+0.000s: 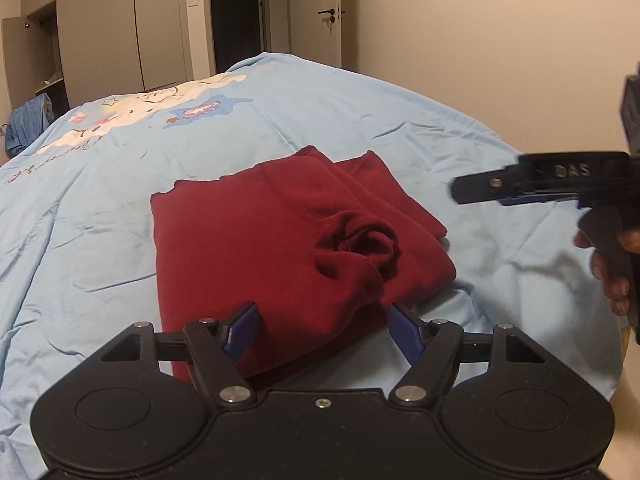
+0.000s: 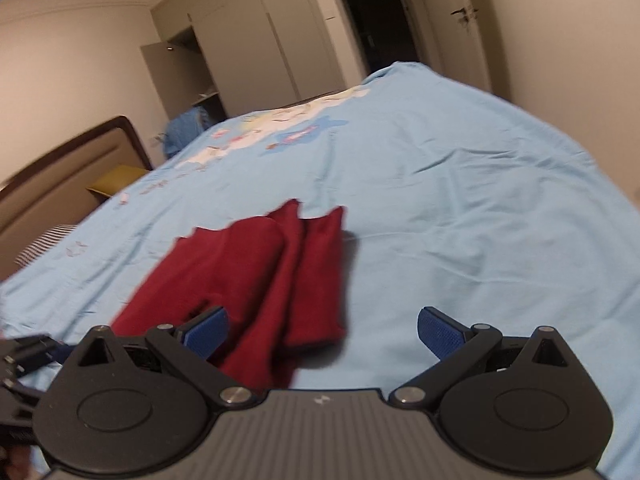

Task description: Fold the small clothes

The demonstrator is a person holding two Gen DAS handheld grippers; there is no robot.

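The bed (image 1: 400, 120), under a light blue cartoon-print sheet, fills both views. At the centre of the left wrist frame lies the dark red garment (image 1: 248, 240), already folded into a compact rectangle, one bunched lump on top. The left gripper (image 1: 322, 330) hangs open at its near edge, fingers (image 1: 240, 330) gripping nothing. The right gripper (image 2: 322, 336) is open and empty too. Folding looks nearly finished; perhaps only smoothing remains.

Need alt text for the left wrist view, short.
A folded dark red garment lies on a light blue bedspread, just ahead of the left gripper, whose jaws stand open and hold nothing. The right gripper reaches in from the right edge; wardrobes and a door stand behind the bed.
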